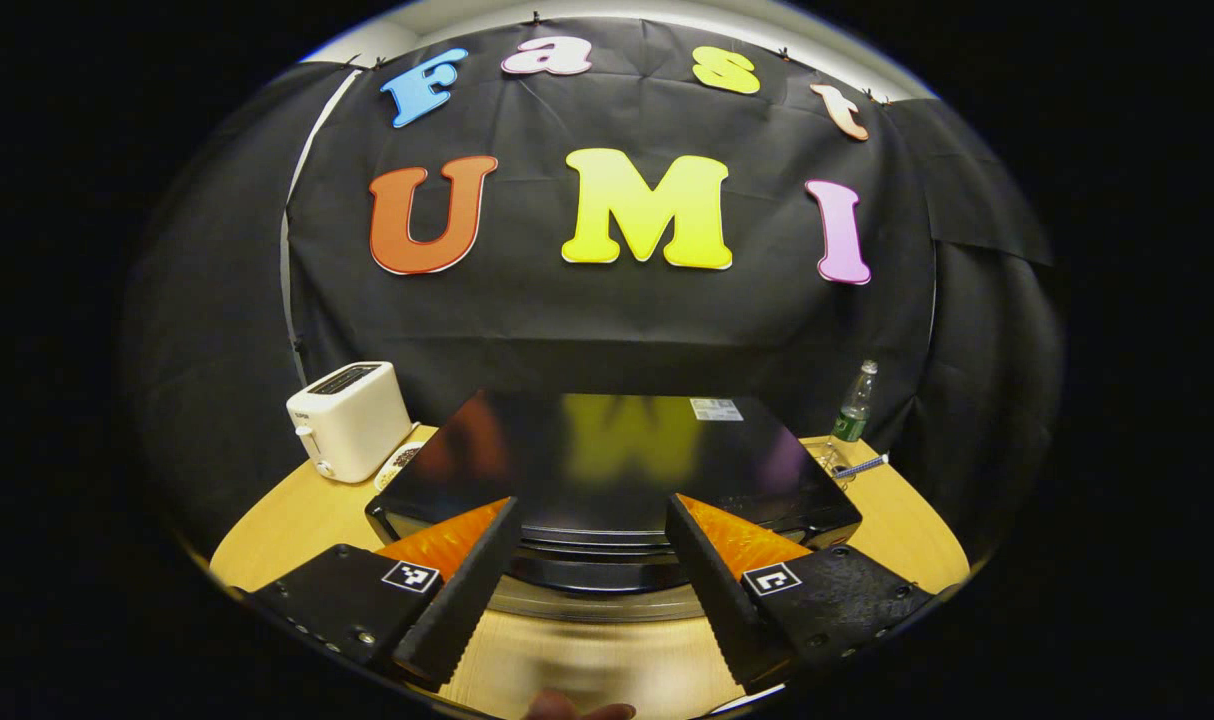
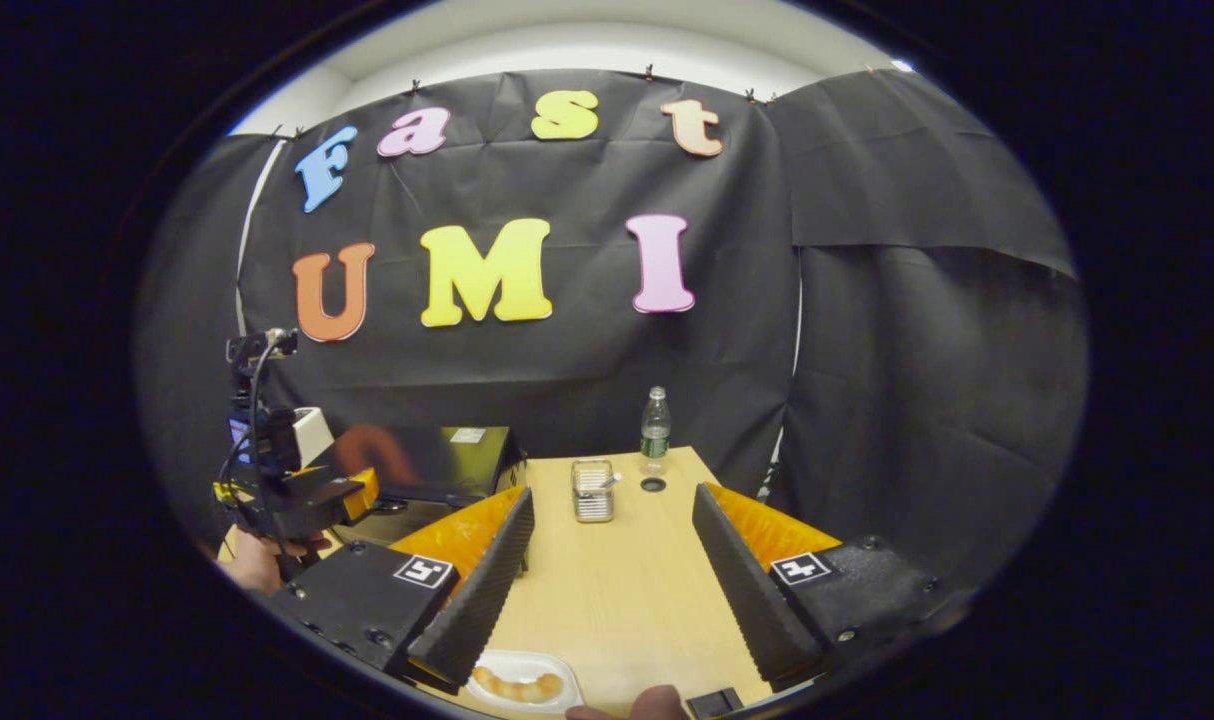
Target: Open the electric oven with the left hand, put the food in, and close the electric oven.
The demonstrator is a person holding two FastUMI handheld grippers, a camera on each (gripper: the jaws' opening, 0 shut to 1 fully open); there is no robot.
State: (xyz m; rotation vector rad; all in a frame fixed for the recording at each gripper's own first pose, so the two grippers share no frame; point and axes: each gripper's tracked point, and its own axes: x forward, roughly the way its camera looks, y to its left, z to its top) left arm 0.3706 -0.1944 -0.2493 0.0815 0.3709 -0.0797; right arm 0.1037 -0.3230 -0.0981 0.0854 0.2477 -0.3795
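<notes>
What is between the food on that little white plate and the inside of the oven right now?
The oven itself: it looks closed, with the left gripper open at its front edge. The food sits on its plate below the open right gripper; bare table lies between, a small metal container farther back.

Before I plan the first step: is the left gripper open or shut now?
Open. In the left gripper view, the left gripper has its fingers spread wide before the black oven, gripping nothing.
</notes>
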